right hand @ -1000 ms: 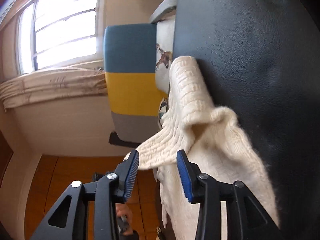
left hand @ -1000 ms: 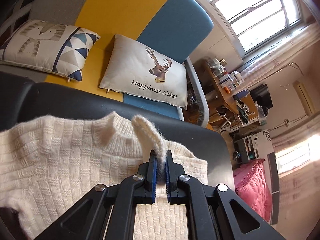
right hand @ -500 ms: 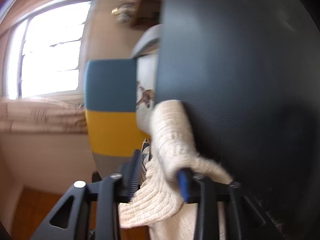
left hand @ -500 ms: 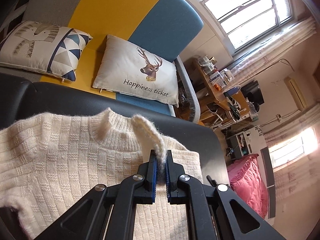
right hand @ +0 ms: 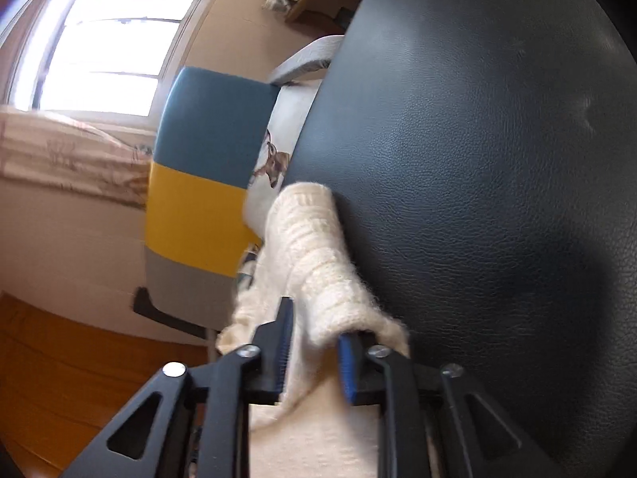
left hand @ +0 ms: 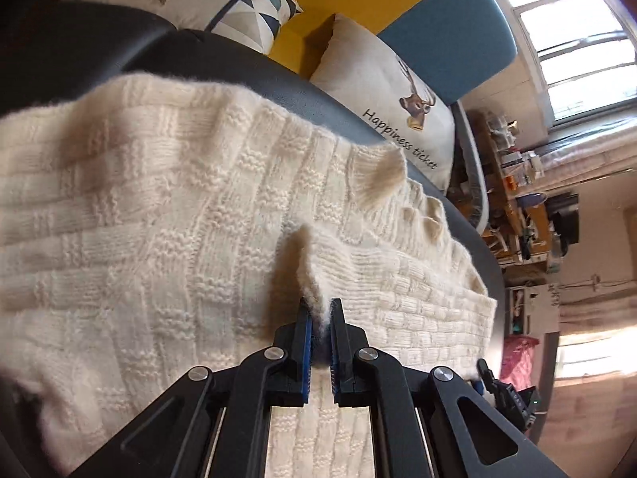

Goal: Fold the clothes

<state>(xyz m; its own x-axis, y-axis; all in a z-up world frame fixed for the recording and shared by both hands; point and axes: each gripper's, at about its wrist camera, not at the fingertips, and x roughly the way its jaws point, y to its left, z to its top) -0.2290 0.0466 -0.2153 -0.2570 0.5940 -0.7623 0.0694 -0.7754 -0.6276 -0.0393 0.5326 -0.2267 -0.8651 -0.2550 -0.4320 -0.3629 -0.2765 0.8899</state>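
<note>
While the left tool (left hand: 321,318) pinches the sweater (left hand: 159,219), the right tool (right hand: 314,342) clasps its fold.

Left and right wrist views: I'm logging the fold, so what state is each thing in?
Cream knitted sweater: spread on the black leather surface, partly folded.
Left gripper: shut on a sweater fold.
Right gripper: shut on bunched sweater knit.

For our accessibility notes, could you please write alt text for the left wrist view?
The left gripper pinches a raised fold of a cream knitted sweater spread on a black leather surface. Behind lies a deer-print cushion.
</note>
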